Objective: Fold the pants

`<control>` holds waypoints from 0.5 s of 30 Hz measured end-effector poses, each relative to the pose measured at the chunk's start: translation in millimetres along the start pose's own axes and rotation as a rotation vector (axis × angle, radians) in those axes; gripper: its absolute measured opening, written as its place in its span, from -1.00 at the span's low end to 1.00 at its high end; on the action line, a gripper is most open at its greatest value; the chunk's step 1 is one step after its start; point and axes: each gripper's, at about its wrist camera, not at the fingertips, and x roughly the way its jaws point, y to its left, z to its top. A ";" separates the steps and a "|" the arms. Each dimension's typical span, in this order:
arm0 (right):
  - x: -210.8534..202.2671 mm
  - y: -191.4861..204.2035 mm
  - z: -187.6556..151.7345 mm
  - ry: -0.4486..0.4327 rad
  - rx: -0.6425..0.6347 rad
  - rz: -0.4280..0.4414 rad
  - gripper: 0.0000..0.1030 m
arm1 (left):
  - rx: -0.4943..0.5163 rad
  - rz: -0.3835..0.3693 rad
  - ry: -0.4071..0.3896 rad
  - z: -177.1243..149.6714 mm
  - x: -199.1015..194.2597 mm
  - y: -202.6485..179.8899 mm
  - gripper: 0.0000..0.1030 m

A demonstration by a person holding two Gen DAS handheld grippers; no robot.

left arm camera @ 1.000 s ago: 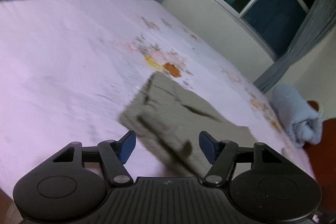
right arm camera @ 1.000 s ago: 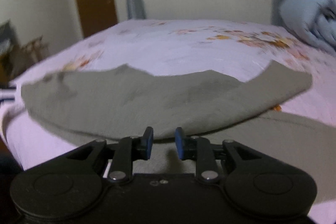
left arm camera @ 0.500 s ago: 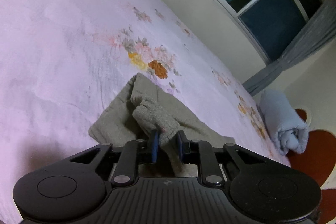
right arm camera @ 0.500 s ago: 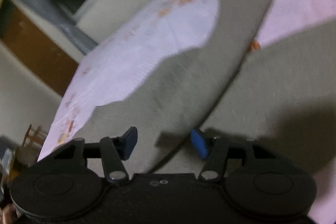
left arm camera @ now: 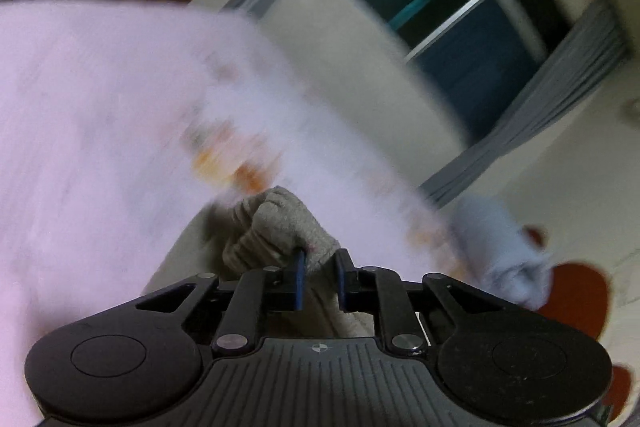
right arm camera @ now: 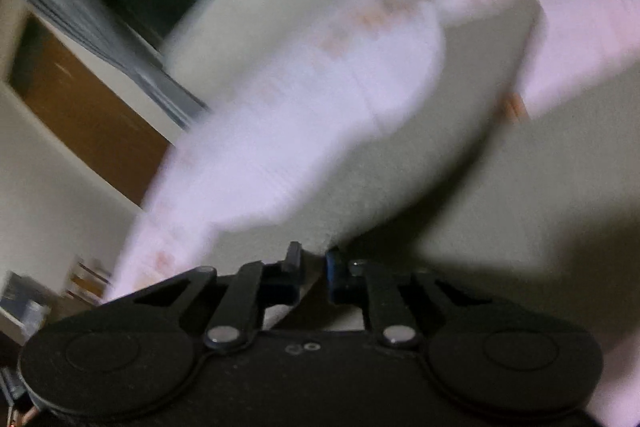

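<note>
The grey-green pants (left arm camera: 276, 227) lie on a bed with a pale pink flowered sheet (left arm camera: 80, 115). My left gripper (left arm camera: 319, 277) is shut on a bunched ribbed end of the pants and holds it above the sheet. In the right wrist view the pants (right arm camera: 460, 163) spread wide across the bed, one layer folded over another. My right gripper (right arm camera: 312, 263) is shut on an edge of the pants close to the camera. Both views are blurred by motion.
A rolled pale blue blanket (left arm camera: 500, 251) lies at the far right of the bed. A dark window with grey curtains (left arm camera: 460, 15) is behind the bed. A brown door (right arm camera: 88, 115) stands at the left. Red-brown floor (left arm camera: 576, 291) shows beyond the bed's edge.
My left gripper closed on the pants' end and has lifted it. My right gripper was open half a second ago and has now closed on the pants' edge. Both are moving fast.
</note>
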 end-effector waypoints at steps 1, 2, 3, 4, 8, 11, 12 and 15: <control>-14.7 11.8 2.9 -0.035 -0.045 0.030 -0.96 | 0.009 -0.014 0.002 5.6 -2.0 -2.1 -0.70; -26.8 19.3 1.3 -0.058 -0.077 0.044 -0.96 | 0.028 -0.013 0.011 7.2 -3.0 -1.2 -0.70; -37.1 22.1 -6.8 -0.062 -0.099 0.041 -0.96 | 0.050 0.009 0.037 4.3 -1.1 4.3 -0.70; -39.6 19.1 -17.9 -0.047 -0.119 0.028 -0.96 | 0.056 0.048 0.083 -3.4 4.4 15.9 -0.70; 3.7 -45.9 -76.5 0.193 -0.018 -0.119 -0.96 | 0.030 0.164 0.237 -47.6 25.2 62.3 -0.70; 2.2 -55.2 -84.9 0.153 0.037 -0.102 -0.95 | -0.007 0.145 0.201 -53.7 16.2 66.1 -0.70; 2.4 -50.1 -82.5 0.151 0.014 -0.107 -0.95 | -0.001 0.146 0.201 -53.0 16.2 64.6 -0.70; -2.6 -41.7 -73.8 0.135 -0.017 -0.093 -0.95 | 0.006 0.139 0.200 -49.6 16.8 61.1 -0.70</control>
